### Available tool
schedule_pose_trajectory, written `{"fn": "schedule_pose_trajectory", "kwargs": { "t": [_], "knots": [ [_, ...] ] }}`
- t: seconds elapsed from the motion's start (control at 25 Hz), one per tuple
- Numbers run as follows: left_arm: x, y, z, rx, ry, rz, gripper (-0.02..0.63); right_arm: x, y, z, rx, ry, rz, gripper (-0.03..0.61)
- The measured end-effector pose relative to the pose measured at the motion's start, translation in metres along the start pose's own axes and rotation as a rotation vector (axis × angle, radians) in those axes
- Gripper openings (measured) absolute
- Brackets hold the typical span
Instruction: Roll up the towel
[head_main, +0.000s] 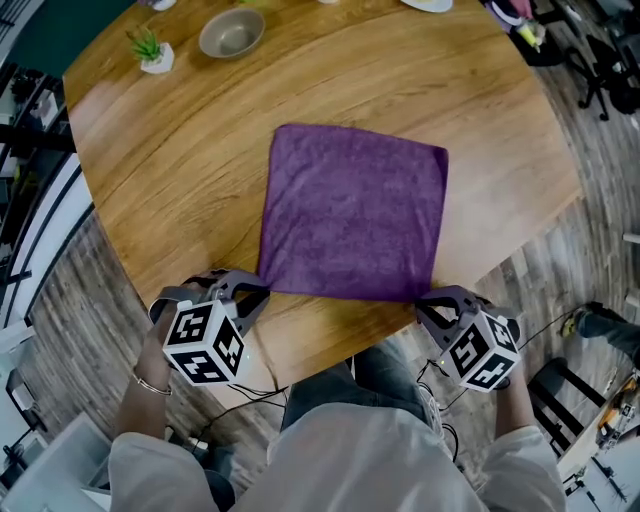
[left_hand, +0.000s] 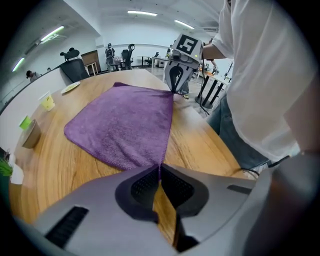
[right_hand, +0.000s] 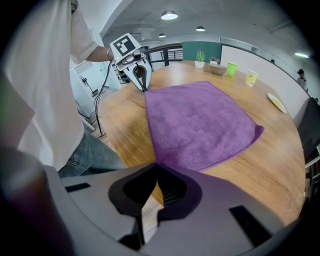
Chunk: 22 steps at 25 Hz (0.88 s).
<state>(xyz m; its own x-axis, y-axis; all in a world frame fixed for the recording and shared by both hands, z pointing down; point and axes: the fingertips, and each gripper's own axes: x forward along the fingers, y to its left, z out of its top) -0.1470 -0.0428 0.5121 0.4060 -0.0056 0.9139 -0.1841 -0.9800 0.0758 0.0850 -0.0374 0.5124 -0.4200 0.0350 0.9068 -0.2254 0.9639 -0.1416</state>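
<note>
A purple towel (head_main: 352, 212) lies flat and spread out on the round wooden table (head_main: 180, 170). My left gripper (head_main: 262, 284) is shut on the towel's near left corner (left_hand: 159, 163), the tips pinching the cloth. At the near right corner (right_hand: 156, 161) my right gripper (head_main: 424, 302) is shut on the towel in the same way. From the left gripper view the right gripper (left_hand: 174, 91) shows at the far end of the near edge. From the right gripper view the left gripper (right_hand: 143, 87) stands at the other end of that same edge.
A grey bowl (head_main: 232, 33) and a small potted plant (head_main: 152, 50) stand at the far left of the table. Cups (right_hand: 231, 68) and a plate (right_hand: 276, 102) sit along the far rim. The table's near edge runs just under both grippers. Office chairs stand beyond.
</note>
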Motion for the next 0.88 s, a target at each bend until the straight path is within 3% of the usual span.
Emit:
{"fn": "schedule_pose_trajectory", "kwargs": {
  "t": [0.28,0.88],
  "knots": [
    [-0.009,0.02,0.009,0.002,0.001,0.031,0.019,-0.019,-0.018,0.01,0.02,-0.033,-0.03,0.011],
    [-0.002,0.075,0.017,-0.102,-0.037,0.117,0.025,-0.01,-0.071,0.014,0.051,-0.058,-0.108,0.015]
  ]
}}
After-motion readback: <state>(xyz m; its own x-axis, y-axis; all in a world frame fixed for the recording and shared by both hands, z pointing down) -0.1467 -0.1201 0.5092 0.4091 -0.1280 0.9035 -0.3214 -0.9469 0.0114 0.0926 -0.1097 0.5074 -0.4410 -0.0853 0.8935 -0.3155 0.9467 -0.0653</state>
